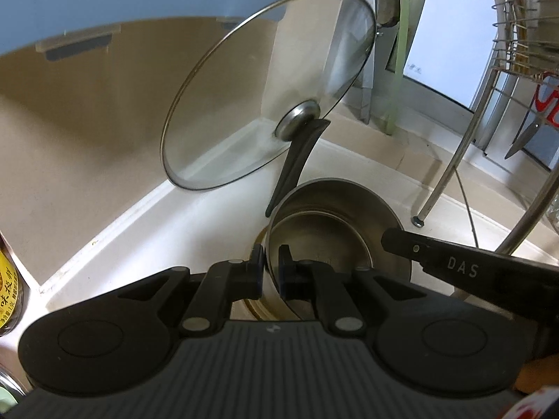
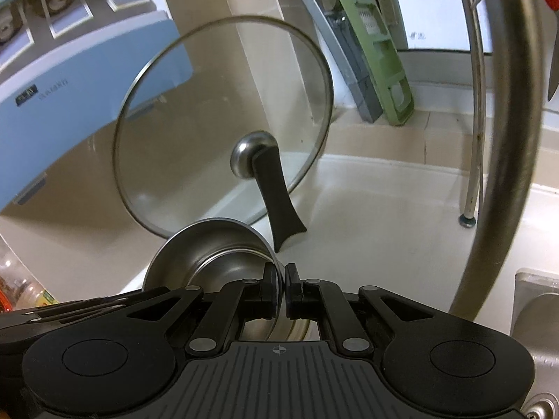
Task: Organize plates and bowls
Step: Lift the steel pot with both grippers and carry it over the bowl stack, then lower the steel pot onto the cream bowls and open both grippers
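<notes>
Between the pressed-together fingers of the left gripper (image 1: 270, 258) stands the near rim of a stainless steel bowl (image 1: 335, 223), pinched on its edge and tilted so that its hollow faces the camera; a second steel bowl appears nested inside it. The right gripper (image 2: 282, 277) pinches the rim of the same steel bowl (image 2: 209, 255) from the opposite side, and its black arm enters the left wrist view at the lower right. Just beyond both grippers, a glass pot lid (image 1: 269, 87) with a metal knob and a black handle (image 1: 297, 164) leans against the tiled wall, its handle tip close to the bowl's far rim. Beneath the bowl lies the pale countertop (image 1: 174, 230). To the right of the left gripper rise the metal legs of a wire dish rack (image 1: 450, 153). Far left of the left gripper, a yellow-labelled bottle (image 1: 8, 289) stands at the frame edge.
</notes>
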